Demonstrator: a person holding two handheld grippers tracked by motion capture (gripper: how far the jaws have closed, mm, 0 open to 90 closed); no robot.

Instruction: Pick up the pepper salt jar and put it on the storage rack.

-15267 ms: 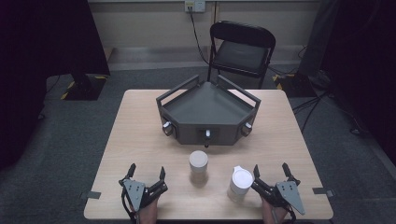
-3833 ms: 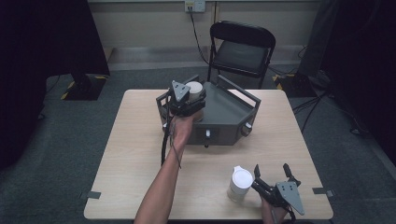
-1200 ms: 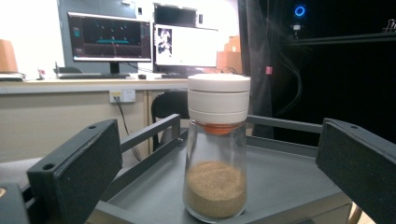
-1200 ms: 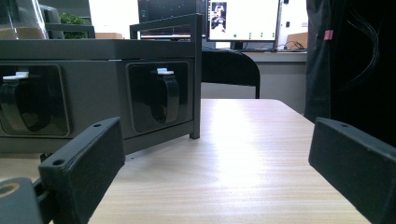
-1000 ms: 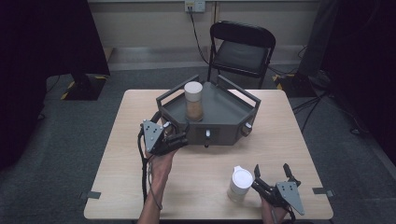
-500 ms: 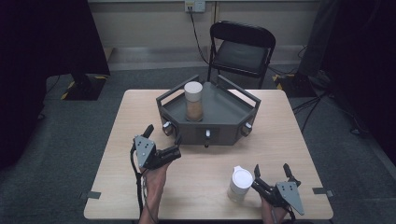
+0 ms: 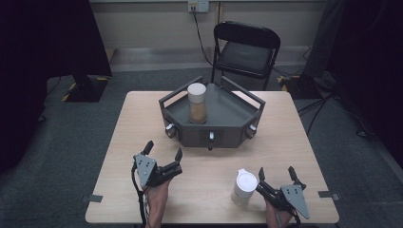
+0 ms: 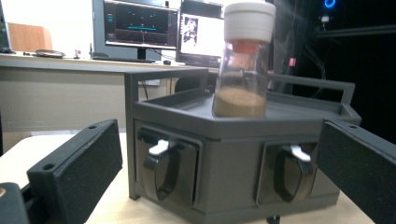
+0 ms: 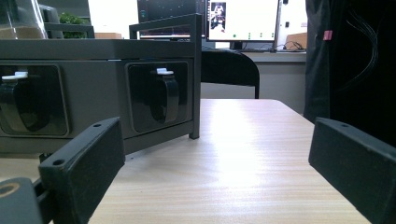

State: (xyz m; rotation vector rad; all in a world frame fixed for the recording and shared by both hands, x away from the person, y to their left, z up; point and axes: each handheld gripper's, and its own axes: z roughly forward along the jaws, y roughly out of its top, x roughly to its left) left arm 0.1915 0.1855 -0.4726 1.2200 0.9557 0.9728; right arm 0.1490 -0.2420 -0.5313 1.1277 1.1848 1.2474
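While the high view shows the jar [image 7: 196,103] upright on the tray [image 7: 237,114], the left gripper [image 7: 164,153] rests spread and empty. Left gripper view: jar [image 8: 244,60] stands beyond parted jaws. Right gripper view: jaws wide, nothing held.

High view: worktop [image 7: 142,123] evenly lit from overhead, room edges fall to near black, soft shadows. Gripper views: monitors [image 8: 135,28] blown out, glare streak on worktop (right gripper view), near jaws slightly soft, bg a bit blurry.
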